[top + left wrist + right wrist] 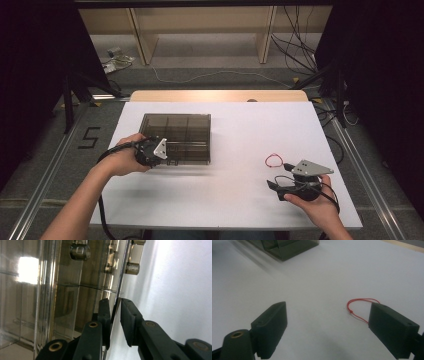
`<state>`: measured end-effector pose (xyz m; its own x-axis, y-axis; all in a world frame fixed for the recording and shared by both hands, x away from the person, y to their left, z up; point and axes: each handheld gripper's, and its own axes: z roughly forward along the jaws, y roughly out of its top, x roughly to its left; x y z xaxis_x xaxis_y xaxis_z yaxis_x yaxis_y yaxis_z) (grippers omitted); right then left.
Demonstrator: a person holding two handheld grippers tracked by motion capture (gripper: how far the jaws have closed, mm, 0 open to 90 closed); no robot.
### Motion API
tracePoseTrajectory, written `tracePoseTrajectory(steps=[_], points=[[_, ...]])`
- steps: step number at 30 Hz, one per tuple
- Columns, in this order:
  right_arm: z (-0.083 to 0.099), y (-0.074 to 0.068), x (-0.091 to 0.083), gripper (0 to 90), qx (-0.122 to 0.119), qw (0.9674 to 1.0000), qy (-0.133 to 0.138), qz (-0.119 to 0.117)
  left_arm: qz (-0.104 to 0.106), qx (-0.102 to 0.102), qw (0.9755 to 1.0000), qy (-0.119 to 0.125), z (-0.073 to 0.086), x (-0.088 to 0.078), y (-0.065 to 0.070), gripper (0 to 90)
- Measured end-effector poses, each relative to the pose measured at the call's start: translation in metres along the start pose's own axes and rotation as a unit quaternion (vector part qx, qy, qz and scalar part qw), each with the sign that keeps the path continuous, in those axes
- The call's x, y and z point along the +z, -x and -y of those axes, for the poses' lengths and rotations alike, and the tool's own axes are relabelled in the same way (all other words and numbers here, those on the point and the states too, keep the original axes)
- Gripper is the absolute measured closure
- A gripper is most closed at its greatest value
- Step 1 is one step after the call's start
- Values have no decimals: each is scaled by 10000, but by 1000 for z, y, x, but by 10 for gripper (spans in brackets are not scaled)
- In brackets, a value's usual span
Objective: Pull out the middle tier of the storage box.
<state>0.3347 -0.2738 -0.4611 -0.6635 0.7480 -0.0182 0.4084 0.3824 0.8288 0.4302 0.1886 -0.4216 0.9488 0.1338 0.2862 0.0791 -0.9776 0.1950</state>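
Observation:
A smoky clear compartment box (176, 131) lies shut on the white table (235, 130), left of the middle. My left gripper (170, 159) is at the box's near left edge. In the left gripper view the thin rim of the lid (119, 293) runs between the two pads, with narrow slits of light on either side, so my left gripper (115, 315) stands barely open around it. My right gripper (281, 175) hovers near the table's front right, jaws wide apart with nothing between them. A red string loop (273, 160) lies just beyond it, beside its right pad (392, 327) in the right gripper view.
Metal clasps (80, 251) sit along the box's (50, 290) side. A corner of the box (284, 247) shows far off in the right gripper view. Beyond the table are a wooden strip (220, 95), cables (295, 45) and dark stands on the floor.

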Motion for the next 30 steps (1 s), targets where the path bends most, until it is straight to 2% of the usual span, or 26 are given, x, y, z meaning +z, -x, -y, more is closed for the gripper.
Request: tracePoseTrajectory(steps=[7,11,19,22,30], points=[[0,0,0,161,21,10000,7,-2,328,66,9994,-123,-3,1,-6,817],[0,0,0,160,18,10000,5,-10,402,262,9987,-158,-4,1,-9,833],[0,1,0,160,26,10000,1,6,575,407,9974,-144,-5,0,-9,852],[0,1,0,160,21,10000,-6,7,564,496,9970,-166,-6,0,-9,857],[0,1,-1,160,40,10000,-5,18,562,538,9968,-186,-7,-1,-8,859]])
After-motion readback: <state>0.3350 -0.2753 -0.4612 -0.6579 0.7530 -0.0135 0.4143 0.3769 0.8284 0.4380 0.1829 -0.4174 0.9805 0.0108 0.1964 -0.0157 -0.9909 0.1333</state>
